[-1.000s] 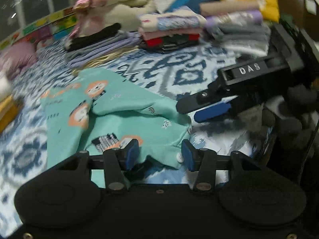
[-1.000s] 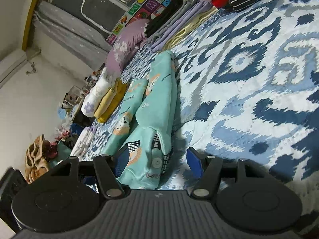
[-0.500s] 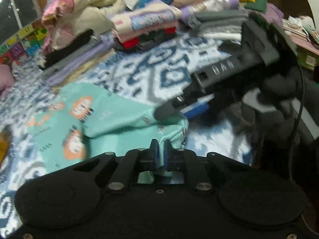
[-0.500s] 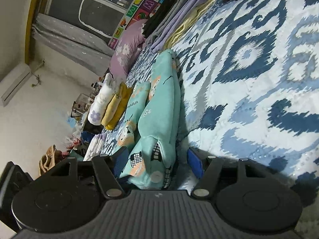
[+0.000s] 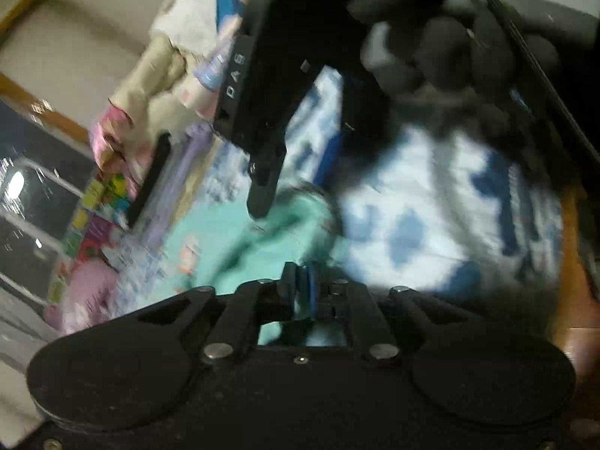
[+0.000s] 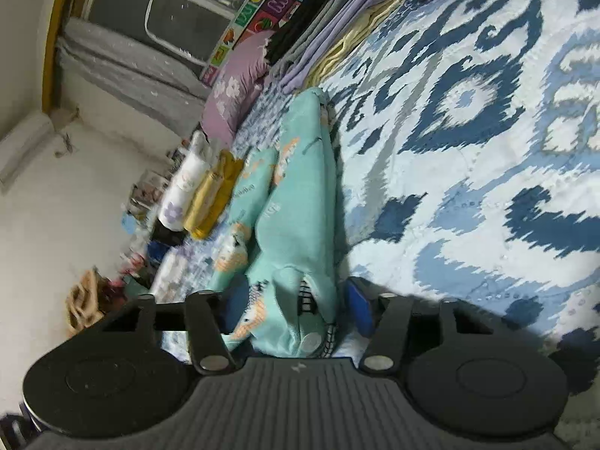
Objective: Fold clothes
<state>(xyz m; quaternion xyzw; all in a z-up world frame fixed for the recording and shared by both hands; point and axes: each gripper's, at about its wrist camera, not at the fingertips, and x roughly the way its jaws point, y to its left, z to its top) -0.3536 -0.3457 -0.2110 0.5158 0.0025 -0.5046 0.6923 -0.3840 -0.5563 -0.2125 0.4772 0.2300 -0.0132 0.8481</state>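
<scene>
We see our left gripper (image 5: 302,279) with its jaws easing apart from a narrow gap, a thin fold of the mint garment (image 5: 240,247) between the blue pads, though blur leaves it unclear whether they pinch it. Our right gripper (image 6: 294,305) is closing around the soft, cartoon-printed cloth's bunched end, jaws not yet pressing it. The garment lies in a long ridge on the quilted blue-and-white patterned bedspread (image 6: 468,157).
</scene>
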